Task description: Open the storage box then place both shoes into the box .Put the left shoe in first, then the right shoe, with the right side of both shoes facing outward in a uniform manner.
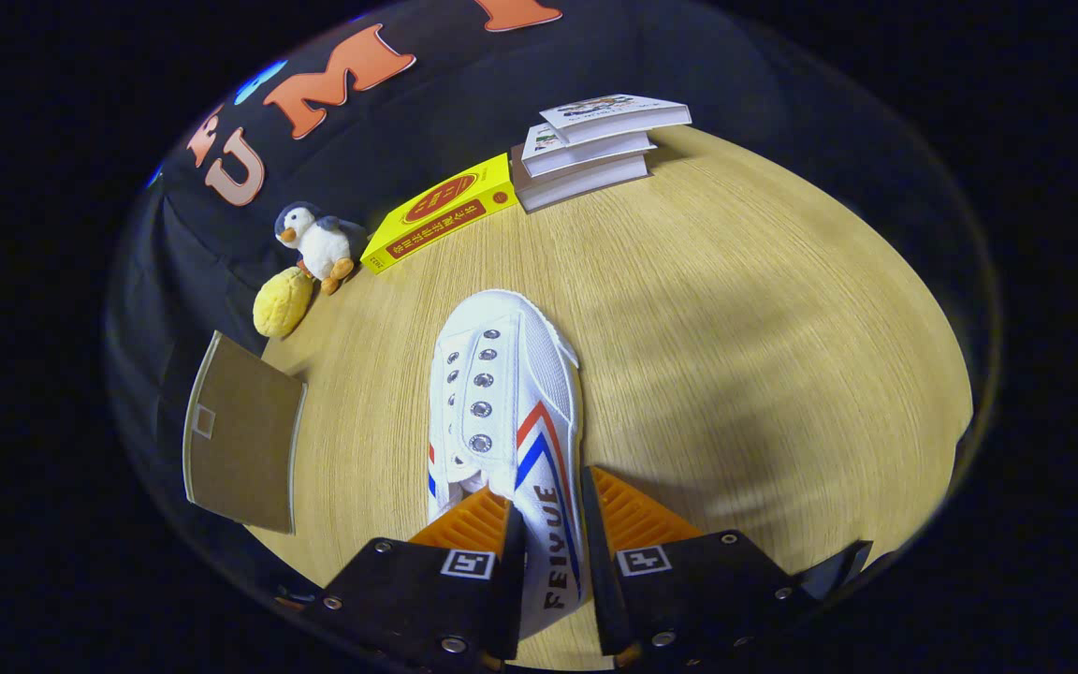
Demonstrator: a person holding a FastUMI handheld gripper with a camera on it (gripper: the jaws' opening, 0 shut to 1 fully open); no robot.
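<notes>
A white canvas shoe with red and blue stripes on its side points away from me, toe toward the books. My gripper is shut on the shoe's side wall near the heel opening, one finger inside the shoe and one outside. The shoe hangs a little above the wooden table, casting a shadow to its right. To the left of the fingers, the brown lid of the storage box stands swung open at the table's edge; the box body is hidden.
A stack of three white books lies at the far side of the table, with a yellow book beside it. A penguin plush and a yellow plush sit near the far left edge.
</notes>
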